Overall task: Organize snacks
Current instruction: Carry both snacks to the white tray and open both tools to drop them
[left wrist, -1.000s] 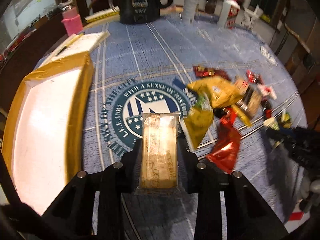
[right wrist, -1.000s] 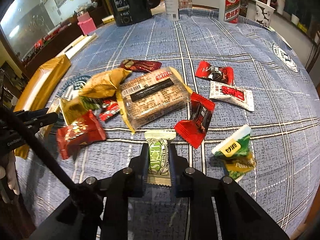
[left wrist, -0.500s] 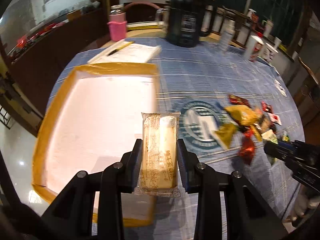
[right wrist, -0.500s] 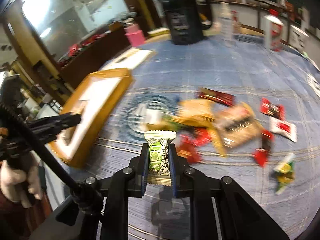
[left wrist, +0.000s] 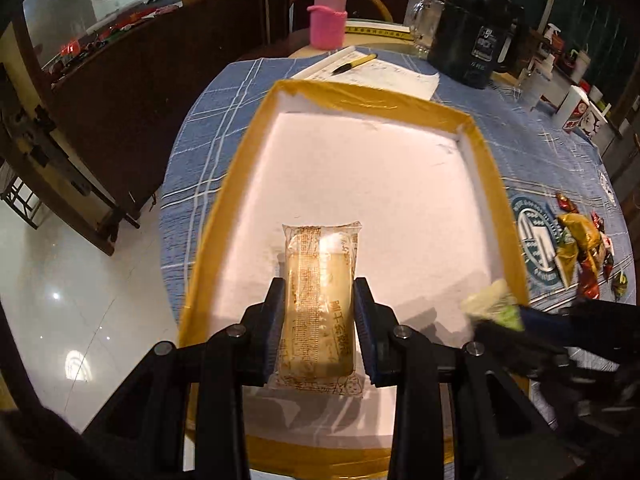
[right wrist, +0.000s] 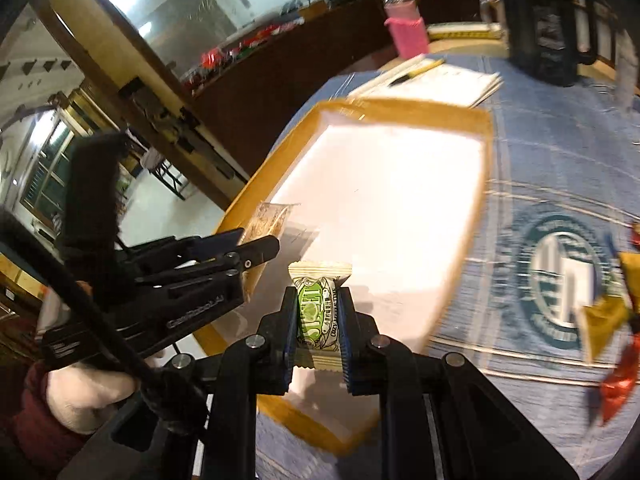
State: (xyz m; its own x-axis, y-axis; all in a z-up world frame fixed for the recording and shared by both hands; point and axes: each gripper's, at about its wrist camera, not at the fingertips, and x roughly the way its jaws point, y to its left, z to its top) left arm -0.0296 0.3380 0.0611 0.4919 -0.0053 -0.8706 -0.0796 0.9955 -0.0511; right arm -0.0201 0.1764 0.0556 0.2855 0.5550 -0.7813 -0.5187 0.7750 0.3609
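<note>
My left gripper [left wrist: 319, 292] is shut on a clear-wrapped beige cake bar [left wrist: 318, 304] and holds it over the near part of a shallow white tray with a yellow taped rim [left wrist: 486, 184]. My right gripper [right wrist: 318, 300] is shut on a small green-and-cream snack packet [right wrist: 318, 312], over the tray's near right side [right wrist: 478, 216]. The right gripper and its packet [left wrist: 494, 304] show blurred at the right of the left wrist view. The left gripper [right wrist: 256, 248] and cake bar [right wrist: 268, 220] show left in the right wrist view. The tray holds nothing else.
A pile of loose snack packets [left wrist: 580, 248] lies on the blue checked tablecloth [left wrist: 208, 128] right of the tray. Behind the tray are papers with a pen [left wrist: 376, 68], a pink flask [left wrist: 328, 20] and a black kettle [left wrist: 472, 48]. The table edge and floor lie left.
Both grippers swung left from the snack pile to above the tray, each still holding its packet. The right gripper has come close beside the left one.
</note>
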